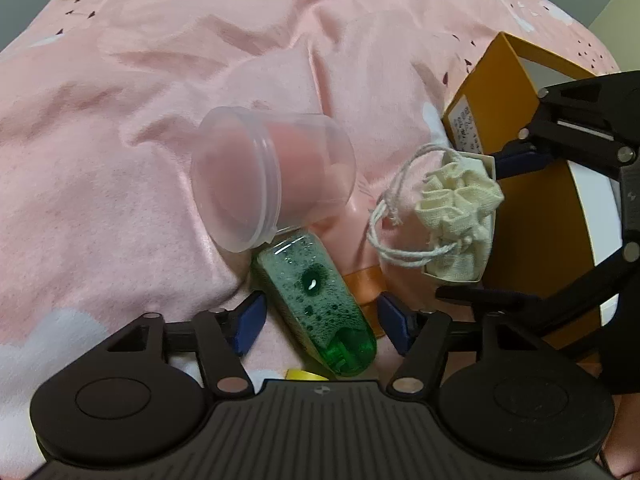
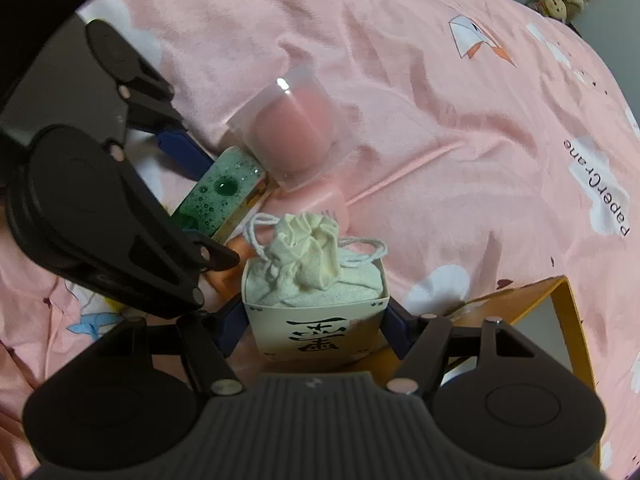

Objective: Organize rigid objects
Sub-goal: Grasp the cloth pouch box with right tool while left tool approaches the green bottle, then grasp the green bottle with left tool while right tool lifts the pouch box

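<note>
The green bottle [image 1: 320, 300] is lying on the pink bedsheet [image 1: 120, 160], foamy inside, right between the left gripper [image 1: 322, 322]'s blue pads [image 1: 250, 322]. The fingers sit about half open on either side of it, and there's a visible gap, so they aren't clamped on it. Its far end touches a clear plastic jar [image 1: 272, 176] tipped on its side.

The right gripper [image 2: 312, 320] is a different story: its blue pads [image 2: 394, 330] are pressed against both sides of a small cream box [image 2: 316, 328] with black characters on the front, so it's got that one pinched. A white drawstring pouch [image 2: 312, 256] sits stuffed in the top of the box. Just beside it there's an open yellow box [image 2: 560, 300] on the sheet.
</note>
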A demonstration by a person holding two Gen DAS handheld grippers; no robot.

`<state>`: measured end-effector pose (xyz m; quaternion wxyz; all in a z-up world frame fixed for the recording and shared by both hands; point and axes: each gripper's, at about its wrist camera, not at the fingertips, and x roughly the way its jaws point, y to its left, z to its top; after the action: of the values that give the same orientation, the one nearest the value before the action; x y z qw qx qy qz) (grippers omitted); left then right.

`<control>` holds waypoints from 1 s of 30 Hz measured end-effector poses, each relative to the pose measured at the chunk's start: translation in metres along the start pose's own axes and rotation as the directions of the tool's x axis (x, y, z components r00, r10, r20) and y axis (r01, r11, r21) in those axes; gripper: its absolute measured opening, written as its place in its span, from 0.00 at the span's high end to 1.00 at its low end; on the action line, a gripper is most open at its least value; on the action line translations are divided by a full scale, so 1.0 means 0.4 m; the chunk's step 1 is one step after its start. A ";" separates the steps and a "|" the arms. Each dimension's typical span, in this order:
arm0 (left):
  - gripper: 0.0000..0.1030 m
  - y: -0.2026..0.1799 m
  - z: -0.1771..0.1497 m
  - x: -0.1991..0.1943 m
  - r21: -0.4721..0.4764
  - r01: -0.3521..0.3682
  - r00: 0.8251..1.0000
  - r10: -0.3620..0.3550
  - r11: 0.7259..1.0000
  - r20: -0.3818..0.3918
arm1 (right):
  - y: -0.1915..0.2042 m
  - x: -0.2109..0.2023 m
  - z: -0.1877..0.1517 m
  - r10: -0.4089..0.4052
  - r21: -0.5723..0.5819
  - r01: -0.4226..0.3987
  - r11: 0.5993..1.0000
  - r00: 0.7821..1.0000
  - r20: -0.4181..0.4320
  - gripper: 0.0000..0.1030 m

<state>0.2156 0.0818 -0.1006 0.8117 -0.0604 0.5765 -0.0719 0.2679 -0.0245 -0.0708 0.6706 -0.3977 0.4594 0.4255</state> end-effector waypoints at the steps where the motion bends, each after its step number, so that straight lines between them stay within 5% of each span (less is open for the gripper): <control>1: 0.38 -0.001 0.000 -0.003 0.007 0.002 1.000 -0.002 1.000 -0.001 | 0.000 0.000 0.000 0.000 -0.002 0.000 1.000 1.000 0.004 0.33; 5: 0.50 0.017 -0.006 -0.031 -0.023 0.008 1.000 -0.008 1.000 0.008 | 0.001 -0.009 0.000 0.005 0.003 -0.005 1.000 1.000 0.018 0.33; 15: 0.58 0.050 0.012 0.006 -0.173 0.002 0.999 0.008 0.985 0.054 | 0.009 -0.031 -0.014 0.000 0.008 0.000 1.000 0.999 0.035 0.33; 25: 0.67 0.040 -0.038 -0.090 -0.129 0.080 0.987 -0.060 0.988 0.152 | 0.009 -0.088 -0.031 0.003 0.067 -0.010 0.998 0.995 0.098 0.33; 30: 0.68 0.010 -0.060 -0.163 -0.060 0.059 0.970 -0.043 0.996 0.239 | 0.022 -0.155 -0.036 -0.022 0.090 0.009 0.996 0.989 0.145 0.33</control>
<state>0.1721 0.0974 -0.0489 0.8702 -0.1104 0.4757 -0.0656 0.2423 -0.0478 -0.0165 0.7227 -0.3390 0.4245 0.4273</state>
